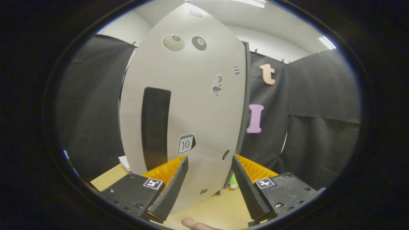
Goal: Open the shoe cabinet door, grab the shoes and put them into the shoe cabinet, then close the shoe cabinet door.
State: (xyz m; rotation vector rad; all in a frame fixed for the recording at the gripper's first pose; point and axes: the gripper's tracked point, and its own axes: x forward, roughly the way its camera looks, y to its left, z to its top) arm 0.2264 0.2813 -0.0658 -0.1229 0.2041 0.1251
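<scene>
Tool point(209, 159) spread wide, gripping nothing. Just ahead, filling the gap between fingers: pale grey stickered shoe cabinet door point(185, 105) with tall dark vertical handle slot point(155, 127), standing on light wooden bench point(217, 210). Fingertip point(196, 224) behind tool.

- The gripper point(209, 163) has two long fingers point(172, 188) shaped like wedges, with tiny teeth along the inner sides.
- Each finger sits on a dark, boxy block point(131, 193) with small round screws.
- Each block has a white square sticker point(153, 183) with a black pattern.
- A bare fingertip point(195, 224) peeks in below.
</scene>
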